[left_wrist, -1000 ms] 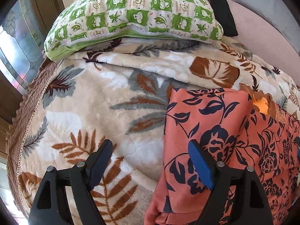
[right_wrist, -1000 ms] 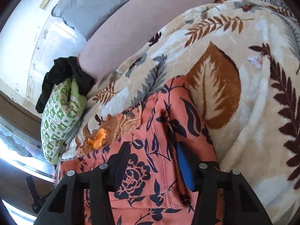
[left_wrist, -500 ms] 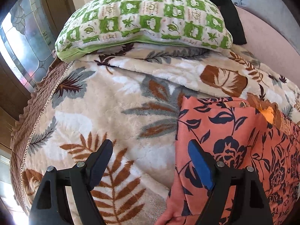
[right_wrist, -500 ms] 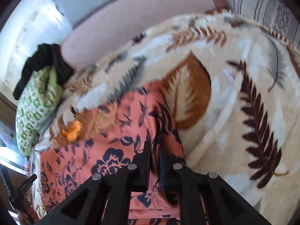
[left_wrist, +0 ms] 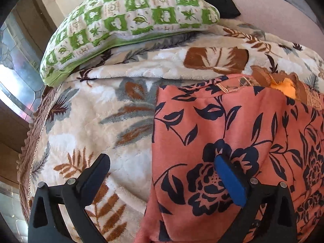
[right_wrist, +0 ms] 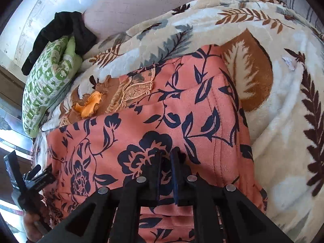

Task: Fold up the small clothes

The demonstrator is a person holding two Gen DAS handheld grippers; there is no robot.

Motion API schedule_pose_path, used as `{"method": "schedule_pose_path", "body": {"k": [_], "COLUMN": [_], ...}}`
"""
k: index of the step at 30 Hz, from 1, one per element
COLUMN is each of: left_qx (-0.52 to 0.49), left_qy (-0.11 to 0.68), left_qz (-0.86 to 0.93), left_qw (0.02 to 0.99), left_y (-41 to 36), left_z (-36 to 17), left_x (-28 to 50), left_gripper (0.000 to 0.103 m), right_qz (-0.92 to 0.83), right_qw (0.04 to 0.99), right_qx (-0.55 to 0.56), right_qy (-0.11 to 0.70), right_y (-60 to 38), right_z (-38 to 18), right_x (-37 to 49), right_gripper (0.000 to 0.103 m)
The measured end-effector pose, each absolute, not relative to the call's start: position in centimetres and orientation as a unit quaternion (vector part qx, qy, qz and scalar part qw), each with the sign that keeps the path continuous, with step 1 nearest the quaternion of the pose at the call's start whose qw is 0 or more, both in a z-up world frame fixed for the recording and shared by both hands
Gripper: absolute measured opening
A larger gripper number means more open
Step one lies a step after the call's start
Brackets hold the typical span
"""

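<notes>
A coral garment with dark navy flowers (left_wrist: 232, 141) lies folded on a leaf-print blanket (left_wrist: 105, 141). It also fills the middle of the right wrist view (right_wrist: 154, 125). My left gripper (left_wrist: 162, 174) is open and hovers over the garment's left edge, one finger over the blanket, the blue-padded one over the cloth. My right gripper (right_wrist: 166, 162) is shut on a pinch of the garment near its front edge. An orange and brown lace-trimmed piece (right_wrist: 91, 103) shows at the garment's far edge.
A green-and-white checked pillow (left_wrist: 125, 18) lies at the head of the bed, with black clothing (right_wrist: 60, 30) behind it. A pink sheet (right_wrist: 162, 6) lies beyond the blanket. The other gripper (right_wrist: 30, 182) shows at the left edge of the right wrist view.
My right gripper has shut on the garment and drawn back a little. My left gripper stayed open and shifted left along the garment's edge.
</notes>
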State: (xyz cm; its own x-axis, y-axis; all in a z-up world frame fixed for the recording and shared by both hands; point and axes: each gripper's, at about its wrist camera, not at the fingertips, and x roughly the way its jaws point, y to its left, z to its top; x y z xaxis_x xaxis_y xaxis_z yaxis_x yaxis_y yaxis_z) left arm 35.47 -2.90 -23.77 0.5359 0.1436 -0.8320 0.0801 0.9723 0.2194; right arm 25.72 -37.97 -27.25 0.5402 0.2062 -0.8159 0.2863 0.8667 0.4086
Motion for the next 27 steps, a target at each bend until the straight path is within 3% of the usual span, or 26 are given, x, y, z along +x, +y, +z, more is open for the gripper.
{"method": "schedule_pose_path", "body": {"k": [7, 9, 10, 11, 16, 27], "left_qx": [0.086, 0.096, 0.097, 0.097, 0.073, 0.079], "left_qy": [0.382, 0.346, 0.331, 0.319, 0.305, 0.272], "left_qz": [-0.007, 0.002, 0.009, 0.016, 0.023, 0.020], "left_qw": [0.920, 0.933, 0.939, 0.943, 0.949, 0.959], "left_y": [-2.3, -2.4, -2.4, -2.4, -1.3, -0.6], "left_z": [-16.3, -14.1, -13.2, -12.4, -10.3, -6.8], "left_x": [29.0, 25.8, 24.4, 22.9, 16.3, 6.7], "left_gripper": [0.103, 0.103, 0.103, 0.103, 0.103, 0.103], "right_qz": [0.052, 0.064, 0.069, 0.073, 0.062, 0.050], "right_qw": [0.893, 0.905, 0.912, 0.921, 0.948, 0.957], "right_qx": [0.249, 0.241, 0.240, 0.241, 0.209, 0.176], "right_qy": [0.371, 0.343, 0.326, 0.297, 0.232, 0.225], "right_y": [-35.9, -35.1, -34.7, -34.3, -32.1, -29.5], "right_z": [-20.6, -18.9, -18.2, -17.2, -13.9, -13.0], "right_x": [21.3, 19.0, 17.7, 16.3, 9.7, -0.5], "right_gripper": [0.016, 0.033, 0.070, 0.091, 0.091, 0.091]}}
